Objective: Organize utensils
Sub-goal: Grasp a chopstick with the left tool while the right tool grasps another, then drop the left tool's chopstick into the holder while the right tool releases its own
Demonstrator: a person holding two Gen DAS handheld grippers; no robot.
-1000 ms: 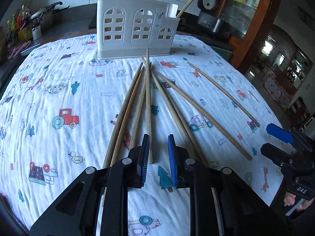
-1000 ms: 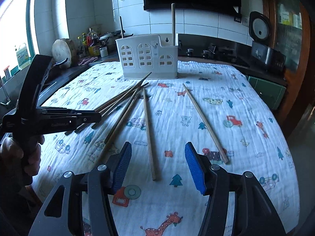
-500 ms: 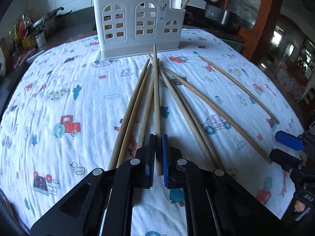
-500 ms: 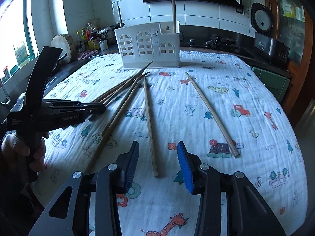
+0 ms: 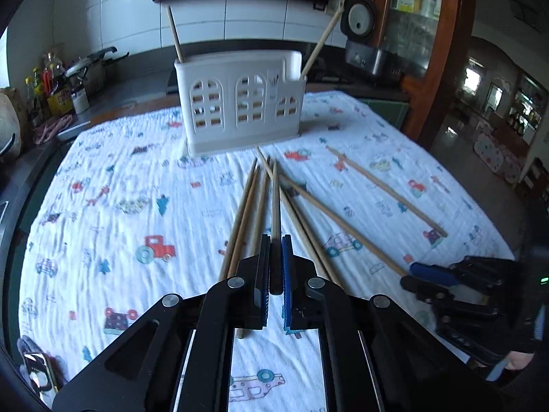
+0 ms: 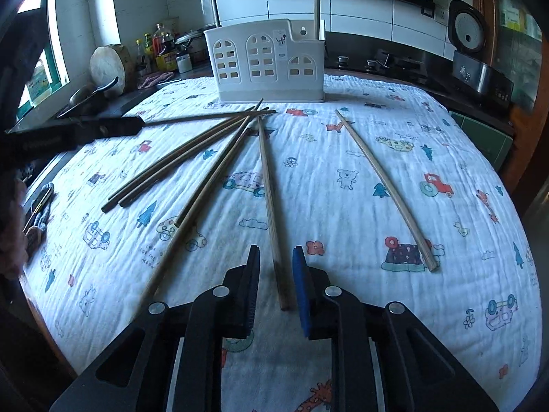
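Several wooden chopsticks lie fanned on the printed cloth. My left gripper [image 5: 275, 240] is shut on one chopstick [image 5: 275, 202], lifted off the cloth and pointing at the white utensil holder [image 5: 242, 103]. In the right wrist view the left gripper [image 6: 137, 125] holds that stick [image 6: 206, 117] level above the pile. My right gripper [image 6: 274, 257] is open, its fingers on either side of the near end of a lying chopstick [image 6: 269, 199]. The holder [image 6: 267, 61] holds two upright sticks.
A lone chopstick [image 6: 384, 185] lies to the right. Bottles and a round block [image 6: 108, 65] stand on the left counter, a rice cooker [image 6: 470, 31] at the back right. The table's edge is just below my grippers.
My left gripper closed on a chopstick and raised it. My right gripper moved forward and narrowed around the middle chopstick's near end.
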